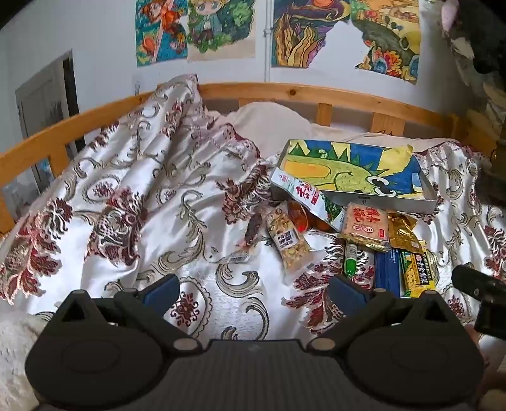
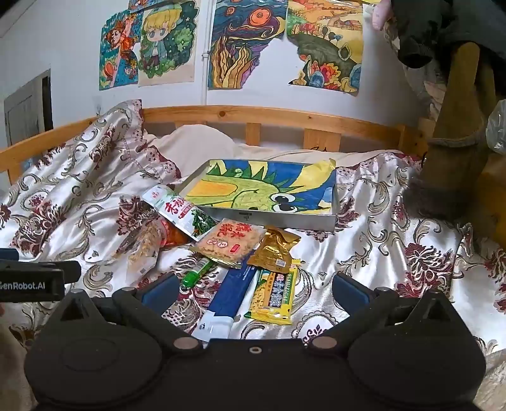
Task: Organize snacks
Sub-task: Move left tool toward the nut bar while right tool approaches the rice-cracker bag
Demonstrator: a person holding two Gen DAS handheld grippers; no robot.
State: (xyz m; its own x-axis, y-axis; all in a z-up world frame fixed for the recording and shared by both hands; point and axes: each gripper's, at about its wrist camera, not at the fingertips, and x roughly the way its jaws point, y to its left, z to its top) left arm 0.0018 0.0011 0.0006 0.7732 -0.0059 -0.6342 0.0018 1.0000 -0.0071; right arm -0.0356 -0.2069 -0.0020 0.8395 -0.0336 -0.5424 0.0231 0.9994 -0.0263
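Left wrist view. The left gripper [image 1: 254,289] hangs above the patterned bedspread [image 1: 132,202], both blue-padded fingers spread wide, nothing between them. One shallow grey tray [image 1: 420,199] lies on the bed ahead to the right, lined with a crayon drawing of a green spiky creature; no snack is in it. The snacks sit in a loose pile just in front of the tray's near wall. Counted here: one white-and-green pouch [image 1: 303,194] leaning against the tray's near left corner, one clear nut packet [image 1: 289,242], one orange-red packet [image 1: 299,216] half under the pouch, one rice-cracker packet [image 1: 367,227], one gold foil packet [image 1: 403,235], one green tube [image 1: 350,257], one blue box [image 1: 387,272], one yellow bar [image 1: 417,272]. A small dark packet [image 1: 253,229] lies apart to the left of the pile. A wooden bed rail [image 1: 284,91] curves behind; four drawings [image 1: 196,28] hang on the wall. The right gripper's edge pokes in at far right.

Right wrist view. The right gripper [image 2: 254,287] is likewise fully released, fingers wide, hovering over the near end of the pile; the blue box [image 2: 234,291] and yellow bar [image 2: 275,295] lie between the fingers on the bedspread [image 2: 395,246], whether touched, cannot tell. Beyond: green tube [image 2: 196,273], rice-cracker packet [image 2: 226,243], gold foil packet [image 2: 273,251], white-and-green pouch [image 2: 177,210], orange-red packet [image 2: 170,235], nut packet [image 2: 142,249]. The tray [image 2: 284,219] stands past them, again without snacks.
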